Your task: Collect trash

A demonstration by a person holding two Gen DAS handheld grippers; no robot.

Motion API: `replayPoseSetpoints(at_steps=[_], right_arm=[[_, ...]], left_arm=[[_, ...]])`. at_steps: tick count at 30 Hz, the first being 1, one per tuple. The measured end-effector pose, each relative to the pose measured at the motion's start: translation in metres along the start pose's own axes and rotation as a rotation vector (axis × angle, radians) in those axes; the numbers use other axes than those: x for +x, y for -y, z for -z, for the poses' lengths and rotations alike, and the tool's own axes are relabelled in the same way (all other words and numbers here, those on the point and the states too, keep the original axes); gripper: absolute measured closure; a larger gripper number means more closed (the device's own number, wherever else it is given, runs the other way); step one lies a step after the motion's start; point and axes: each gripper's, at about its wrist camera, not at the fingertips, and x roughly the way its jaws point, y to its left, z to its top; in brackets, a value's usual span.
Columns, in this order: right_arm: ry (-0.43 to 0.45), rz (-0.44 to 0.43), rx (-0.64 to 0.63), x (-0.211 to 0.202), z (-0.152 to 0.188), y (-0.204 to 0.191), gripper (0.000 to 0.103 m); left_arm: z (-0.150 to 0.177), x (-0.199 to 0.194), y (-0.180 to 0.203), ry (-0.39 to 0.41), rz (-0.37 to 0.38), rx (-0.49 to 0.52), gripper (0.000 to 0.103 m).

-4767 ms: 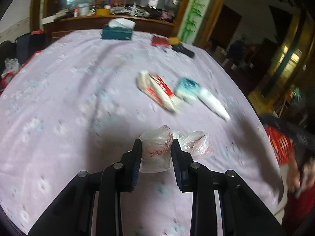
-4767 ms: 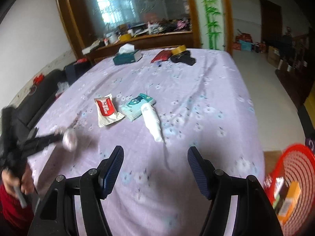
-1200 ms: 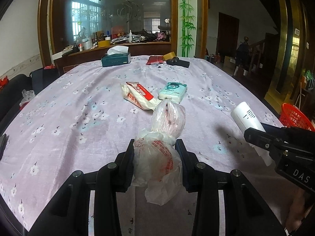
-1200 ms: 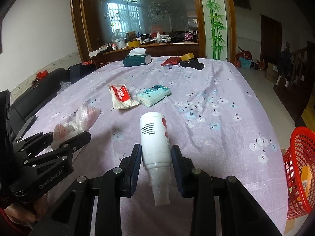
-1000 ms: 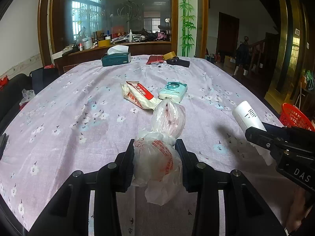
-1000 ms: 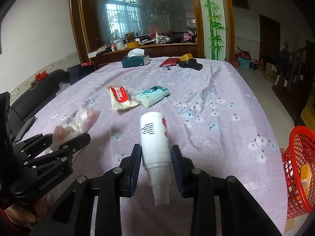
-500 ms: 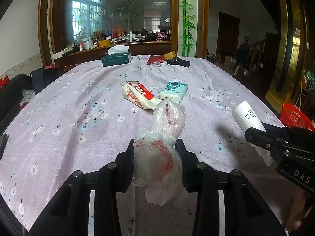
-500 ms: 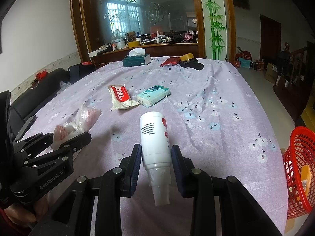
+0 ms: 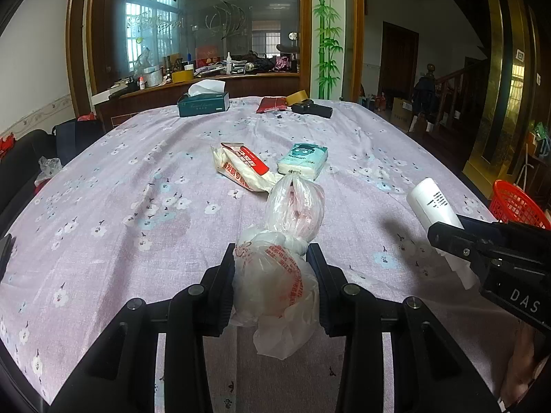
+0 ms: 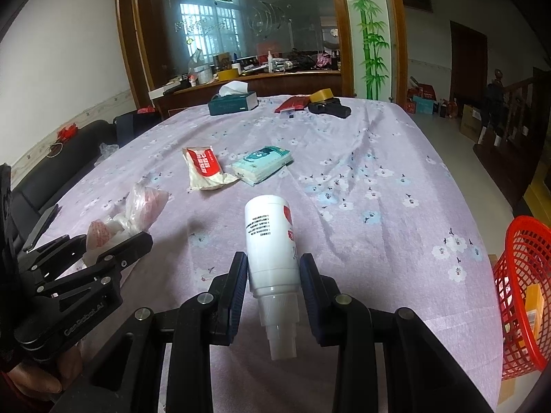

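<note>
My left gripper (image 9: 272, 254) is shut on a knotted clear plastic bag with red print (image 9: 275, 282), held just above the lilac flowered tablecloth (image 9: 103, 179); the bag's far lobe sticks out past the fingertips. My right gripper (image 10: 273, 261) is shut on a white bottle (image 10: 270, 237) with a red label, nozzle pointing back toward the camera. Each gripper shows in the other's view: the left gripper (image 10: 113, 241) with the plastic bag (image 10: 144, 203), and the white bottle (image 9: 430, 203) at the right. A red mesh basket (image 10: 520, 275) stands on the floor off the table's right edge.
A red-and-white packet (image 9: 241, 168) and a teal tissue pack (image 9: 303, 158) lie mid-table. At the far end are a green tissue box (image 9: 203, 105), a red pouch (image 9: 272, 104), a tape roll and a black case. A dark sofa (image 10: 55, 172) runs along the left.
The right gripper, earlier open and empty, now grips the white bottle that lay on the cloth. The left has lifted its bag off the cloth. Over the last second nothing moves.
</note>
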Motion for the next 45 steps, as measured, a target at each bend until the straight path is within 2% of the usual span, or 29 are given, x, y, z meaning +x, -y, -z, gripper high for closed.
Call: replayPoseSetpoints(at_steps=[11,26,29,43,45], right_arm=[[-0.001,-0.002,0.017,-0.005,-0.003,0.001,0.069],[0.033,-0.011,0.023,-0.032,-0.007,0.001,0.069],[0.036,-0.004,0.033,-0.037,-0.007,0.005,0.069],[0.09,0.01,0.091,-0.069,-0.009,0.031,0.07],[0.103,0.015,0.098,-0.075,-0.009,0.037,0.073]], left_arm=[[0.0,0.0,-0.001,0.0,-0.003,0.0,0.066],[-0.001,-0.005,-0.001,0.005,-0.026,0.01,0.066],[-0.002,-0.006,0.001,-0.003,-0.006,0.015,0.066],[-0.019,-0.019,0.03,0.019,0.012,0.074,0.066],[-0.024,-0.021,0.037,0.023,0.032,0.085,0.066]])
